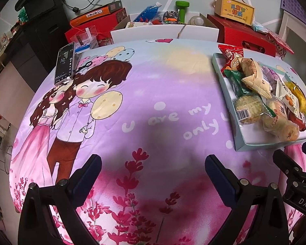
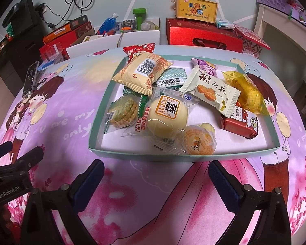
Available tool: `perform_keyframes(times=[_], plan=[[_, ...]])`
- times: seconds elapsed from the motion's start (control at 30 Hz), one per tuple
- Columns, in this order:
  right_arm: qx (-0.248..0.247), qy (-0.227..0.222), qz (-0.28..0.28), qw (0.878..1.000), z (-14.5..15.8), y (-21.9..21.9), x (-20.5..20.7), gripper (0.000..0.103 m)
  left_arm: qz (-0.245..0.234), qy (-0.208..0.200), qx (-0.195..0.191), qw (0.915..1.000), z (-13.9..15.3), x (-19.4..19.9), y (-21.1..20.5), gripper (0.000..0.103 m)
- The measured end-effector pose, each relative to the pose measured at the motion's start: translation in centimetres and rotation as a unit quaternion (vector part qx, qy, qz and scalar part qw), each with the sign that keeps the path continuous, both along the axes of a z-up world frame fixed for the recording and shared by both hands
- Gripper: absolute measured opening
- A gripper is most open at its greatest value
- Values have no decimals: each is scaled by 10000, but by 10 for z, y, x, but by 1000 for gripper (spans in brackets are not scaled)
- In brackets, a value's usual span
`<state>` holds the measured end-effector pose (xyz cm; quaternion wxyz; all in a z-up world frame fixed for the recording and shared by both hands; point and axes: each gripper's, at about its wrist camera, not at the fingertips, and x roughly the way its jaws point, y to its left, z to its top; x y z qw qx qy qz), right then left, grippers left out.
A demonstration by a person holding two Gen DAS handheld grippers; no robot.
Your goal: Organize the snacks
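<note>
Now both tongs, left point(image 1: 153, 170) and right point(image 2: 156, 175), hang spread and empty short of the tray point(image 2: 112, 155), where overlapping slick wrappers risk a two-packet grab.

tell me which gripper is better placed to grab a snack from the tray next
Right, probably. The right gripper is open and faces the tray head-on, with the jelly cup just beyond its near rim. The left gripper, also open, points at bare cloth beside the tray.
</note>
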<state>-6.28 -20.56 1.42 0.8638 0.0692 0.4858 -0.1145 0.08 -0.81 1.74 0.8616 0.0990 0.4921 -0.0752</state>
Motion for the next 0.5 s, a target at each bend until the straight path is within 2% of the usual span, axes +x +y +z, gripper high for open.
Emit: perform_keyframes(times=[0.5], plan=[[-1,0,-2,10000,0,0,0,103,-21,-122,-1,9999,3,-2,-1,101]])
